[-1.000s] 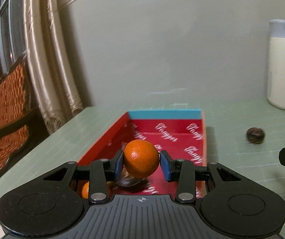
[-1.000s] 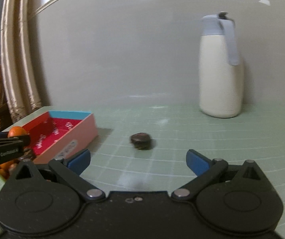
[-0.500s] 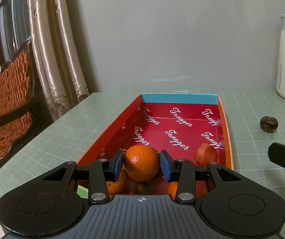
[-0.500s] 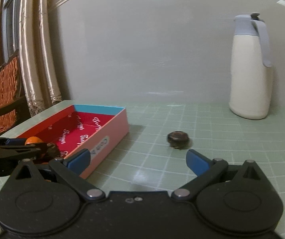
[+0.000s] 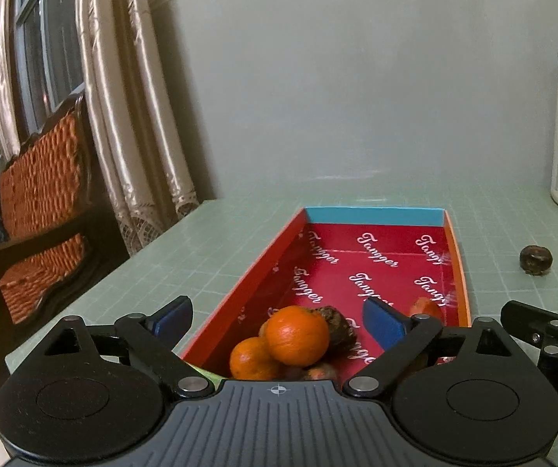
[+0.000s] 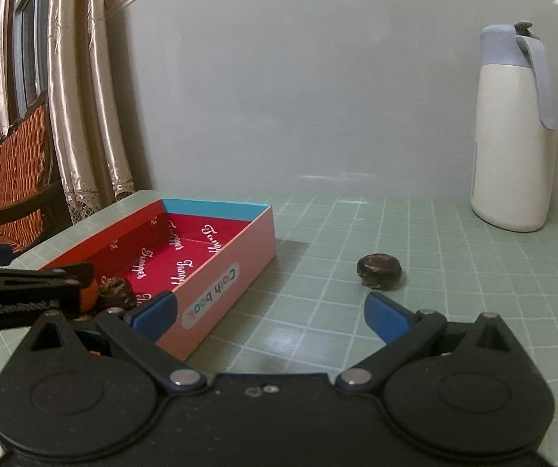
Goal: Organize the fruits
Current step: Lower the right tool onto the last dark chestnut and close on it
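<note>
Left wrist view: left gripper (image 5: 277, 321) spread wide, jaws just opened, blue pads clear of the fruit. Large orange (image 5: 297, 335) lying free between and below the fingers, piled on a smaller orange (image 5: 250, 359) and against a dark wrinkled fruit (image 5: 336, 326) at the near end of the red box (image 5: 456, 257). Another orange piece (image 5: 426, 308) blurred by the box's right wall. On the green gridded table (image 5: 240, 233), to the right of the box and apart from it, a loose dark fruit (image 5: 535, 259). Part of the right gripper (image 5: 547, 340) at the right edge.

Right wrist view: right gripper (image 6: 269, 313) wide open, holding nothing, above bare table. Loose dark fruit (image 6: 379, 270) just beyond its right fingertip, not touching. Box (image 6: 220, 284) to the left. White jug (image 6: 512, 136) upright by the wall.
</note>
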A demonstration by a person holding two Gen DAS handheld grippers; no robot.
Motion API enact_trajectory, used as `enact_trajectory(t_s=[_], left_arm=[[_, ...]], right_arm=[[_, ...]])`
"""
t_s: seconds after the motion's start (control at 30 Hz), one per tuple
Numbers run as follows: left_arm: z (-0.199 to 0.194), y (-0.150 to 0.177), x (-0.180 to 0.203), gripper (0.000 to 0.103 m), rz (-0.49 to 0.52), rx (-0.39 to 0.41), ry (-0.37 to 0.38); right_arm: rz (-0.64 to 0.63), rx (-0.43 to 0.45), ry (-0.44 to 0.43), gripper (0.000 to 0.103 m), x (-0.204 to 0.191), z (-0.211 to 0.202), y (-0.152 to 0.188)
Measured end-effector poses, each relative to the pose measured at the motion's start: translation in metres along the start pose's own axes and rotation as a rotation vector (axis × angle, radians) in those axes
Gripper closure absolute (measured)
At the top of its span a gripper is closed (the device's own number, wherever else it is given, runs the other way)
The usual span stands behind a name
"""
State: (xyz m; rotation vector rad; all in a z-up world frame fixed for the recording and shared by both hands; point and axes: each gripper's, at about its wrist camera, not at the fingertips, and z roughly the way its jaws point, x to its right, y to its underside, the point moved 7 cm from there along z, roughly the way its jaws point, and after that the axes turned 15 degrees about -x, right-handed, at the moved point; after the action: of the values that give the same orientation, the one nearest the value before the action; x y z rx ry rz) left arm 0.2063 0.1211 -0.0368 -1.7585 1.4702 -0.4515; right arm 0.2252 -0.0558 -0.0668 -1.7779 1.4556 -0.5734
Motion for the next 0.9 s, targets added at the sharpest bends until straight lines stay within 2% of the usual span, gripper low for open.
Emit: enact_trajectory(t_s=[0.1, 0.43, 0.67, 0.9], left_arm=[[-0.004, 0.0, -0.007, 0.0, -0.012, 0.003, -0.014], [-0.014, 0.007, -0.025, 0.0, -0.035, 0.005, -0.013], [-0.009, 0.027, -0.045, 0.0, -0.083, -0.023, -0.019], [0.001, 0.035, -0.063, 0.0, -0.147, -0.037, -0.029]], right_arm=[[0.003, -0.001, 0.001, 0.0, 0.0, 0.001, 0.0], [0.038, -0.008, 0.016, 0.0, 0.013, 0.003, -0.001], [0.081, -0.019, 0.049, 0.0, 0.031, 0.007, -0.002], [0.133, -0.046, 0.08, 0.0, 0.049, 0.017, -0.002]])
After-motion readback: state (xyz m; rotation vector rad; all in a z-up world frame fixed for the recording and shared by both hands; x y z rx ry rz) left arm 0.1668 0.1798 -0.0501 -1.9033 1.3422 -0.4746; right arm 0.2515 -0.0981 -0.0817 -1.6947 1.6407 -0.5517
